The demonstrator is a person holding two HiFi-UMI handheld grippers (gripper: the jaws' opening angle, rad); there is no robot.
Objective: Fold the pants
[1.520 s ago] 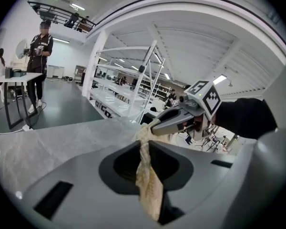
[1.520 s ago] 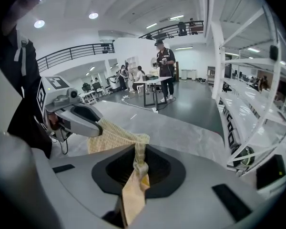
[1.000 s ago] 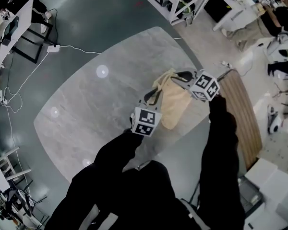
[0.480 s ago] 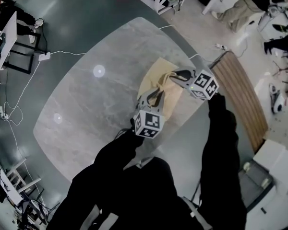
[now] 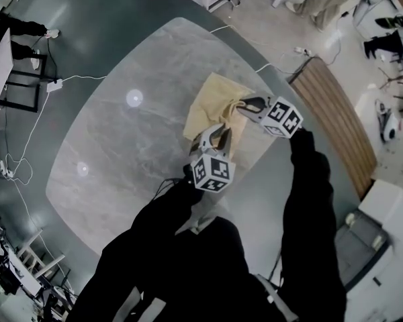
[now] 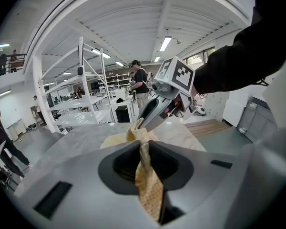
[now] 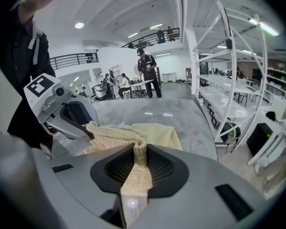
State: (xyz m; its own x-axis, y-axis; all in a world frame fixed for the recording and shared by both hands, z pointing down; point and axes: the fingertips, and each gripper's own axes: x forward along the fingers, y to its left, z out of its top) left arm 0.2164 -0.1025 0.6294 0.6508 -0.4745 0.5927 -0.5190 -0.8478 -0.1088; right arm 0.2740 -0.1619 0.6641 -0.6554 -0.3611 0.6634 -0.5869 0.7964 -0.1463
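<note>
Over the desk, the fold appears to be at its lay-down step: both grippers hold a bunched edge of the pants just above the surface. Left gripper: narrow, clamped on a strip of fabric. Right gripper: jaws have just been opening, with the ribbed edge pinched between them. The rest of the pants lies flat on the desk just beyond both grippers. The next move calls for setting the edge down squarely on the flat layer, then releasing both grips.

No word, number or brand can be read. The cube on the left tongs and the cube on the right tongs bear only black-and-white square marker patterns.
</note>
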